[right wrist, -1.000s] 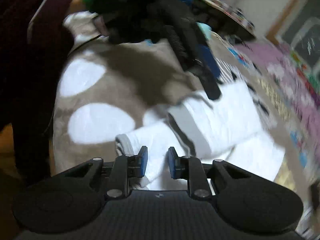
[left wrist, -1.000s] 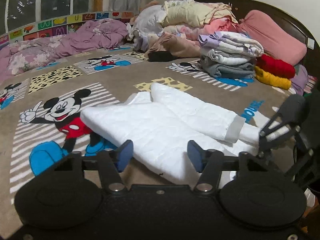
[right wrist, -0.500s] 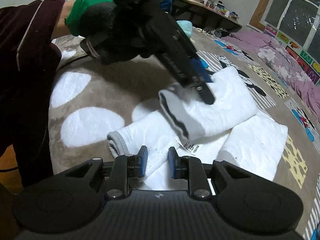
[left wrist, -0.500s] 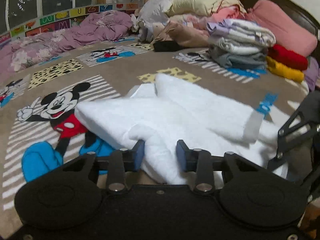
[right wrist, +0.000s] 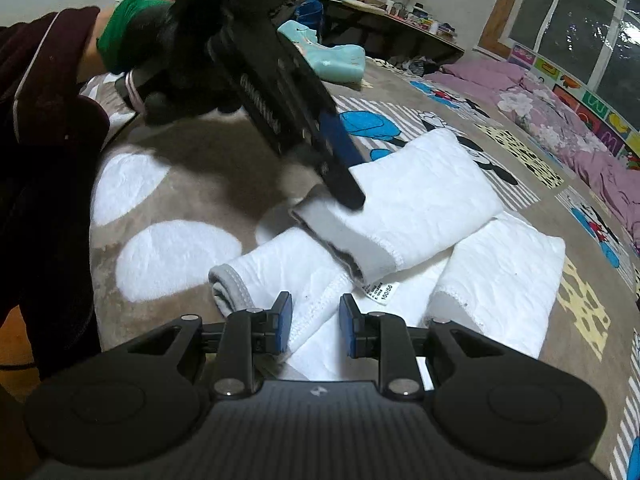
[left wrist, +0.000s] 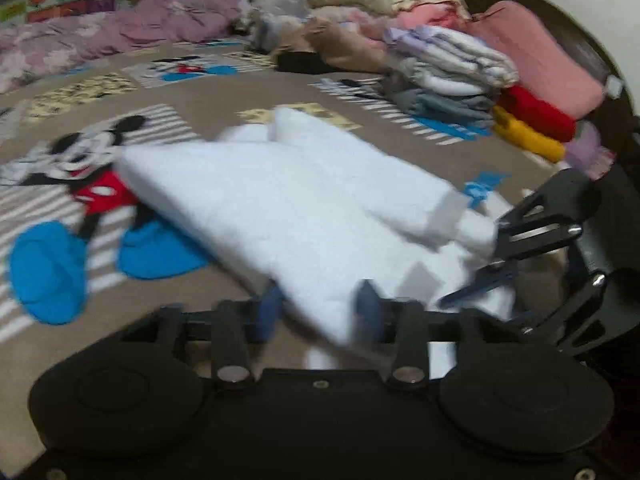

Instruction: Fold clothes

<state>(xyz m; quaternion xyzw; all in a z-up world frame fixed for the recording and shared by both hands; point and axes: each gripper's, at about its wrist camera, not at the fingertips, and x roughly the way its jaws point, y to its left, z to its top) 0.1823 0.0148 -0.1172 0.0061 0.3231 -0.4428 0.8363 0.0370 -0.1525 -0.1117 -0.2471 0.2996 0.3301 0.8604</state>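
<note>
White quilted clothing lies spread on a brown cartoon-mouse blanket that covers the bed, a padded garment with grey ribbed cuffs and a small size tag showing near its middle. One sleeve or leg is folded across the top, its grey cuff pointing toward the bed's near edge; another cuffed piece lies under it, and a third folded panel sits just beside them on the far side.

The left gripper comes down at an angle from a black-gloved hand with a green wristband, and its blue-padded tips meet the folded sleeve right by the grey cuff. From its own blurred camera the fingers stand apart with white fabric lying between them; I cannot tell whether they actually pinch it. The right gripper sits low at the garment's near edge, its blue pads parted with a clear gap, hovering over the stitched hem without closing on it.

Farther up the bed, a stack of folded clothes rests near a pink pillow, with red and yellow rolled items beside it and a heap of unfolded laundry behind. A purple quilt runs along the window side, and a cluttered desk stands beyond the bed.
</note>
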